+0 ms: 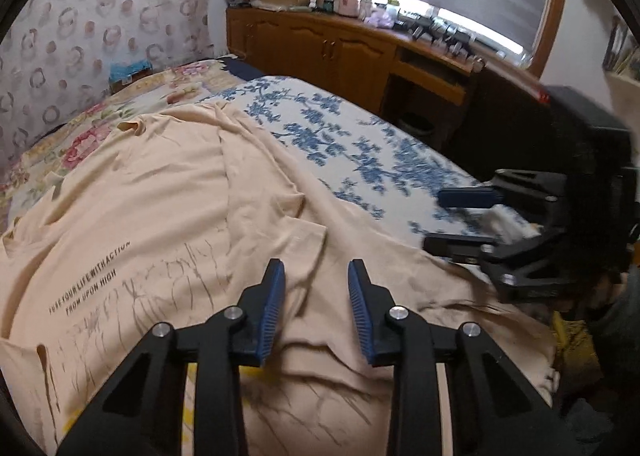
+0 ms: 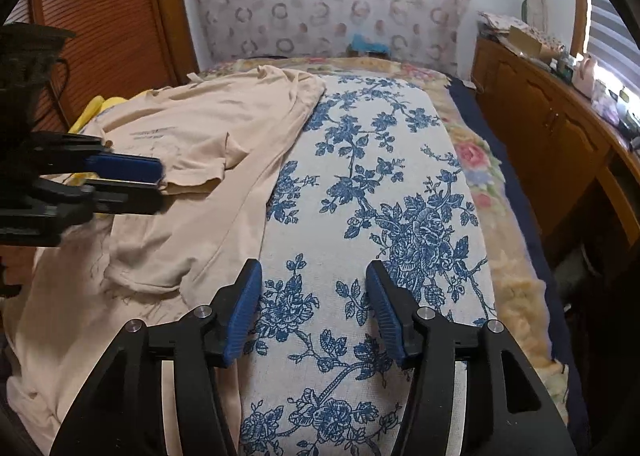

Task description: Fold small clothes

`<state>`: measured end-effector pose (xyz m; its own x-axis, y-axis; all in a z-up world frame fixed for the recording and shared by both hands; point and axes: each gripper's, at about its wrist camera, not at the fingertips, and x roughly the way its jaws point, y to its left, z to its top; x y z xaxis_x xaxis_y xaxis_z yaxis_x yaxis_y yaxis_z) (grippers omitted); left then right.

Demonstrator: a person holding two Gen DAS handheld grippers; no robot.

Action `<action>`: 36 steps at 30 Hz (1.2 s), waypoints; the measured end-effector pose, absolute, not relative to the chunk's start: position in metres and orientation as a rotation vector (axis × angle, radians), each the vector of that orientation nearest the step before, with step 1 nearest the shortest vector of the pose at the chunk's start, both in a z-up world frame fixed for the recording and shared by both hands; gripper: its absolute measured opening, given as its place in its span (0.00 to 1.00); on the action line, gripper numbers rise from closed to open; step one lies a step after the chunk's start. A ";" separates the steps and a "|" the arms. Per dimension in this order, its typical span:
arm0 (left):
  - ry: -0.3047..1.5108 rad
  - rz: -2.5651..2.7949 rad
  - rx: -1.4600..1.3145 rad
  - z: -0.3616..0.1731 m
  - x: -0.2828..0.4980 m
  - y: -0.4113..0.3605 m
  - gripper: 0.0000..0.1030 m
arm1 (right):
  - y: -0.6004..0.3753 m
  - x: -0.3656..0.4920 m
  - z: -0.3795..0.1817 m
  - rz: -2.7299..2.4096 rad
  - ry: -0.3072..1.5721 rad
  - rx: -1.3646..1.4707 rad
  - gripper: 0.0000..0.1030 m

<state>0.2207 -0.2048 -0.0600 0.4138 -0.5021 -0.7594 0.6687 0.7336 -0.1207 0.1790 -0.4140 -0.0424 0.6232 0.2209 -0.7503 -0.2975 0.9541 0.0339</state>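
Item: beige T-shirt [image 1: 168, 192], printed front up, was recorded lying on the blue-floral cover [image 2: 360, 192] of a bed, occupying approx. the left half as seen from the right wrist view; right half of cover was left bare. Condition: one side w/ sleeve [image 2: 192, 172] was noted turned in over the body, so first fold was judged begun or done; hem end nr camera was seen rumpled, unsmoothed. Remaining (est.): other side to be folded in, then length halved, creases flattened. A yellow garment [image 2: 96, 106] was glimpsed beneath/behind the shirt, identity unclear. Left tool [image 1: 316, 296]: jaws were noted partly open, poised over shirt's lower body; no cloth was seen betw. pads [image 1: 274, 308]. Right tool [image 2: 314, 308]: jaws were noted wider apart, nothing held, positioned over bare cover beside shirt's edge. Background: wooden cabinet [image 1: 320, 48], cluttered top, window blind. No finished stack was seen.
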 end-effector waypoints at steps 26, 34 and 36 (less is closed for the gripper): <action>0.727 -0.525 0.130 -0.027 0.215 -0.119 0.00 | -0.406 0.175 -0.044 0.318 0.848 -0.120 0.54; 0.807 -0.680 0.150 -0.046 0.222 -0.166 0.38 | -0.407 0.175 -0.044 0.319 0.847 -0.113 0.54; 0.808 -0.690 0.199 -0.051 0.221 -0.182 0.38 | -0.408 0.175 -0.044 0.320 0.847 -0.106 0.54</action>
<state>0.2214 -0.1818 -0.0514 0.4884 -0.4902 -0.7220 0.6359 0.7665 -0.0902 0.1746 -0.4084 -0.0438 0.6179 0.2355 -0.7502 -0.3193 0.9470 0.0343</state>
